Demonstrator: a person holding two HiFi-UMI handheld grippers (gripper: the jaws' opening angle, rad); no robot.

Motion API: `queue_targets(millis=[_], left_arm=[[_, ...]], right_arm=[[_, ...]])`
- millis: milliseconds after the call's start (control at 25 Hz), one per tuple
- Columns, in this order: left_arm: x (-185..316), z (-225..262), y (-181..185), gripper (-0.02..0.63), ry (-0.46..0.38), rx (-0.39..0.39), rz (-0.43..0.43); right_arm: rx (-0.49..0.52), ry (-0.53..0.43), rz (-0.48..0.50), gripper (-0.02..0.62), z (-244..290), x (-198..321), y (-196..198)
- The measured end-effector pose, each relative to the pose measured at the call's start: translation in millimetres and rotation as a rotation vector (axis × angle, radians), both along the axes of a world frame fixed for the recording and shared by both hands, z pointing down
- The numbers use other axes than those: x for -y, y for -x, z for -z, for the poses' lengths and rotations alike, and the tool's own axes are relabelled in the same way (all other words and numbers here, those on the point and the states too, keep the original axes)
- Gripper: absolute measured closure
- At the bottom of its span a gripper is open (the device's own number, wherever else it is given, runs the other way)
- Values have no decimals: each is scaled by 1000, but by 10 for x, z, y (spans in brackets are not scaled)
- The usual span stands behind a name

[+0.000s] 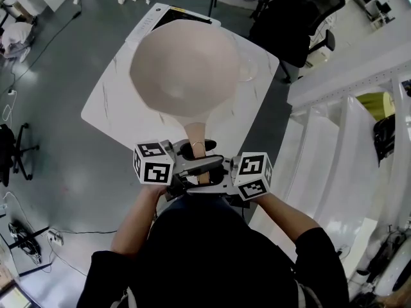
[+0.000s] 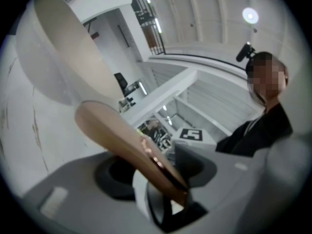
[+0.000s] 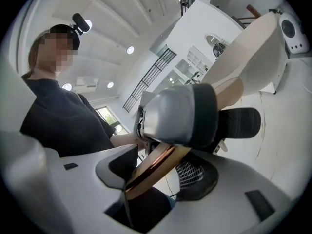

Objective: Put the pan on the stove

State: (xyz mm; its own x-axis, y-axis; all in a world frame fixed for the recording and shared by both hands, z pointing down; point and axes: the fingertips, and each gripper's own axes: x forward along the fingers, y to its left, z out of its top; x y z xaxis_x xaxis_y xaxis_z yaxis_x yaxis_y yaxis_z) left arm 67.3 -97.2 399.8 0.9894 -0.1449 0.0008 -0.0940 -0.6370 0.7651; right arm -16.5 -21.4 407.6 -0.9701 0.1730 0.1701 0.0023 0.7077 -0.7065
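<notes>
**Operator:** Beige pan [image 1: 183,69]: where is it sitting, and which way is its long axis running?

**Technician:** It is hanging over the white table [image 1: 106,111], apparently lifted clear of it. In the head view its long axis is running from 12 o'clock to 6 o'clock. The round body is lying at the 12 o'clock end and the handle [image 1: 196,133] is pointing to 6 o'clock, toward the person. The stove [image 1: 173,15] is showing at the table's 12 o'clock edge, partly covered by the pan's far rim.

**Operator:** What are the tools doing?

**Technician:** The left gripper [image 1: 191,153] is clamping the handle from the 9 o'clock side. The right gripper [image 1: 209,172] is clamping it from the 3 o'clock side, nearer the handle's tip. In each gripper view the handle is passing between the jaws.
</notes>
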Motion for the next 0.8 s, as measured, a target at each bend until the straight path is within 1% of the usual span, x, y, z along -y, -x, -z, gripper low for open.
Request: queue_targets(millis=[280, 800], left_arm=[[481, 103, -96, 371, -19, 4, 28], [1425, 187, -127, 370, -48, 10, 103]], right_arm=[[0, -19, 31, 371, 92, 459, -110], [0, -58, 101, 370, 154, 1346, -199]])
